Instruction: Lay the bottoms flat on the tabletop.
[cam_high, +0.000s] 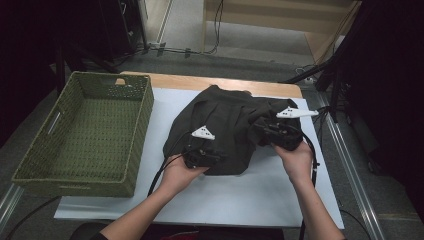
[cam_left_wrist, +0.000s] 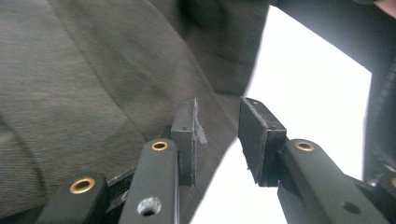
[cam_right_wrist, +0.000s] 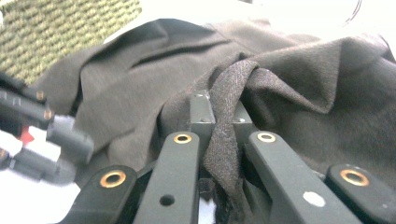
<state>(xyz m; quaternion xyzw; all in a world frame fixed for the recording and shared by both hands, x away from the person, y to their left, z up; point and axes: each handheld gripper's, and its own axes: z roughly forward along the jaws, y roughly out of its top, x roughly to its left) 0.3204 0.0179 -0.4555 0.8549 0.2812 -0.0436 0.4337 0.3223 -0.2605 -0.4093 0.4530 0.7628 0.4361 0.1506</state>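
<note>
Now right claw (cam_right_wrist: 218, 122) pinches garment (cam_right_wrist: 140, 88); left claw (cam_left_wrist: 219, 140) parted, garment beside it.

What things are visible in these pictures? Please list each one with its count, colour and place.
garment: one, dark olive-brown, crumpled on the sheet's middle
sheet: one, white, covering the table
basket: one, green woven, on the table's left
table: one, wooden, far edge showing
left gripper: one, black, jaws apart at the garment's near edge, nothing between them
right gripper: one, black, shut on a garment fold
hands: two, holding the grippers
</note>
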